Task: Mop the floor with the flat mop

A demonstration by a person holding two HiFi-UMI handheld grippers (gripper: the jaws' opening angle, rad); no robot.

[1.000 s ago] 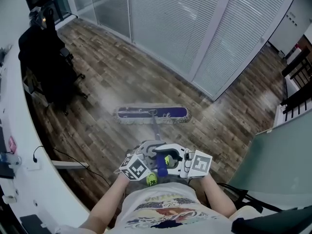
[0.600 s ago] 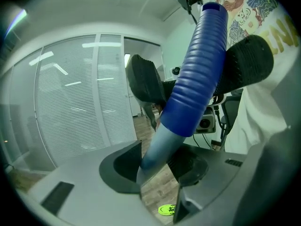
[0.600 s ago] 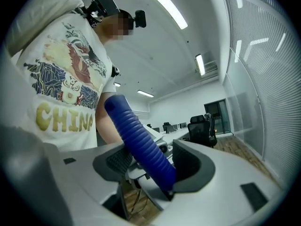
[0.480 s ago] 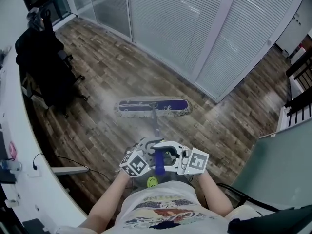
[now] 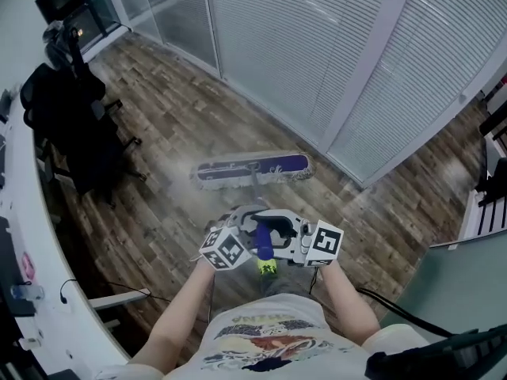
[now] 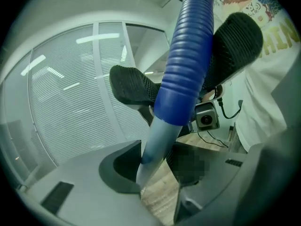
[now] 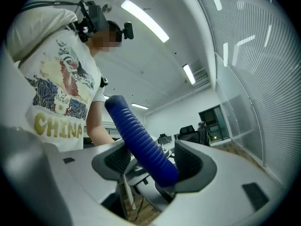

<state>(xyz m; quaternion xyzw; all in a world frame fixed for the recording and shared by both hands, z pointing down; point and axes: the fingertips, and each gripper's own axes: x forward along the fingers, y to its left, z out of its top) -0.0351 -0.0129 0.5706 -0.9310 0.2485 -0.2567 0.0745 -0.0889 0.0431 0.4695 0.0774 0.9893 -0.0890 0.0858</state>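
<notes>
Here, the flat mop (image 5: 252, 169) is laid crosswise on the floor (image 5: 174, 117) straight ahead, its blue handle (image 5: 263, 244) pinched by the left gripper (image 6: 159, 159) and only loosely straddled by the right gripper (image 7: 153, 162), whose jaws have just been opening.

At your ten o'clock a dark office chair (image 5: 71, 133) stands draped in black cloth, just beside the curved white counter (image 5: 40, 236) that runs down your left side from nine to seven o'clock. A thin black cable (image 5: 70, 285) shows at the counter's edge near eight o'clock. A dark monitor (image 5: 67, 5) sits at eleven o'clock. From twelve to two o'clock, shut white blinds (image 5: 285, 46) fill a glass wall, split by a pale post (image 5: 368, 62). A black rack (image 5: 495, 153) shows at three o'clock, a grey-green panel (image 5: 467, 283) at four, and strip lights (image 7: 145, 14) glow overhead
</notes>
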